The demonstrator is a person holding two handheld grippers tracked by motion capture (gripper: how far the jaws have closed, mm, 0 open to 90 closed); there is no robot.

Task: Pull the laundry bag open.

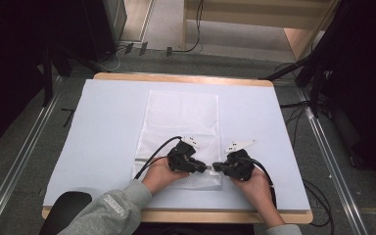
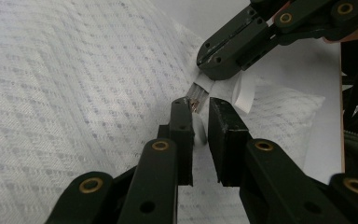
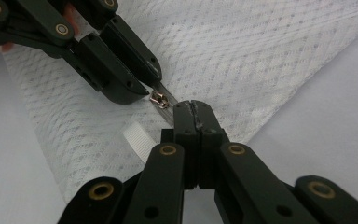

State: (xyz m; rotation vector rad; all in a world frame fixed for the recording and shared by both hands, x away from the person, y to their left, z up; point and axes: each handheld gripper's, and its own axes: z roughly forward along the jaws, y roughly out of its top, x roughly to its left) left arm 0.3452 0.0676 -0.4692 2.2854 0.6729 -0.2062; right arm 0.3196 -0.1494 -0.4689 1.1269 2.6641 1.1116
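Observation:
A white mesh bag [image 1: 183, 117] lies flat on the white-covered table [image 1: 107, 122], with its zipper running across near its front end. Both grippers meet at the bag's near right corner. My left gripper [image 1: 206, 168] [image 2: 200, 105] is closed on a small white pull tab beside the copper zipper slider [image 3: 158, 99] [image 2: 194, 105]. My right gripper [image 1: 215, 166] [image 3: 193, 106] is shut on the zipper's end tape, just past the slider. A white ribbon loop [image 3: 137, 140] [image 2: 242, 93] hangs off the bag edge beside the right jaws. The two gripper tips are nearly touching.
The table's wooden front edge [image 1: 186, 215] lies just below the hands. A black rounded object [image 1: 66, 210] sits at the near left corner. Cables [image 1: 152, 156] trail from both grippers. Black stands and floor cables surround the table.

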